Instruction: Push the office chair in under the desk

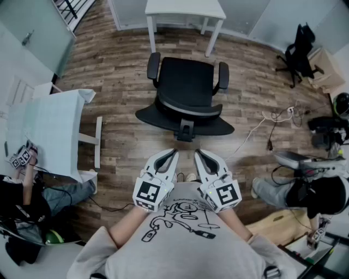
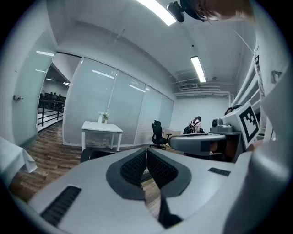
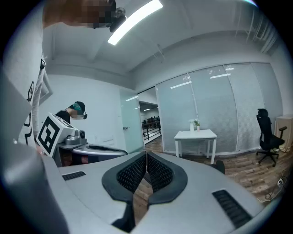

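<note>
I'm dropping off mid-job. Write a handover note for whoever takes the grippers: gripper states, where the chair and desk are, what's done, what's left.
Left gripper: shut, empty, held in front of the chest.
Right gripper: shut, empty, beside the left one.
Office chair: on the wood floor ahead, backrest toward you, seat facing the white desk. Neither gripper touches it.
Done: nothing visible; the chair is not yet under the desk.
Left: reach the backrest and push the chair straight forward between the desk legs. Cables lie on the floor to the right, probably off the path.
</note>
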Demonstrator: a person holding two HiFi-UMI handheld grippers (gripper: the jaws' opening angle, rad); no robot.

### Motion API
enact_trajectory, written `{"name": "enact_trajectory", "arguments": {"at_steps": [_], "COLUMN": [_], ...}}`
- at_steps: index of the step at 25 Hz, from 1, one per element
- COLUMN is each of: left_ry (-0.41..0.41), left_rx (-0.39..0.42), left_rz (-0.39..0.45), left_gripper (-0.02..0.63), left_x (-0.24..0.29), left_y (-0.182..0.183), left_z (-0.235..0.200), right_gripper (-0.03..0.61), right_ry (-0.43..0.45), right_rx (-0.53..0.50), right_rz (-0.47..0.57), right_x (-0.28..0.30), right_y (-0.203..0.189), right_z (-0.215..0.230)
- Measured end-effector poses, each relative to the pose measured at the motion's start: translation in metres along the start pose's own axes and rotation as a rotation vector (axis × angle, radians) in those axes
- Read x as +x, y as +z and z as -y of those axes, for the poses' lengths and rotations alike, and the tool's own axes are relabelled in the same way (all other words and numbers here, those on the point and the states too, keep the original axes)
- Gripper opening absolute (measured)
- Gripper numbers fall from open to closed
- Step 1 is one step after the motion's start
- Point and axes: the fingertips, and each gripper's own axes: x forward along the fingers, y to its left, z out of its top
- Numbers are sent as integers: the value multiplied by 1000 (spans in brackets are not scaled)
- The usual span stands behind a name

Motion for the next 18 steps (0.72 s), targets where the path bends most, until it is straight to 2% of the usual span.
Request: {"name": "enact_trajectory", "arguments": {"at_steps": [4, 7, 9, 12, 16, 18], "left_ry": [-5, -13, -18, -20, -6, 7], "left_rx": [1, 37, 95, 211, 378, 462], "left_rz": [1, -12, -29, -72, -156, -205], "left_gripper": [11, 11, 16, 108, 135, 147], "left_x": [0, 1, 2, 7, 16, 24], "left_y": [0, -2, -7, -18, -39, -55], "left_z": [-3, -4, -6, -13, -35, -52], "right_gripper": [38, 40, 41, 41, 45, 70], "right_ry": [2, -6, -14, -30, -59, -68], "right_rx": [-7, -17, -36, -111, -231, -272], "right_rz": [8, 14, 2, -22, -95, -136], "right_x": [3, 5, 7, 8, 12, 16], "right_y": [1, 1, -3, -11, -28, -40], "right_z": [-1, 1, 4, 15, 41, 54]}}
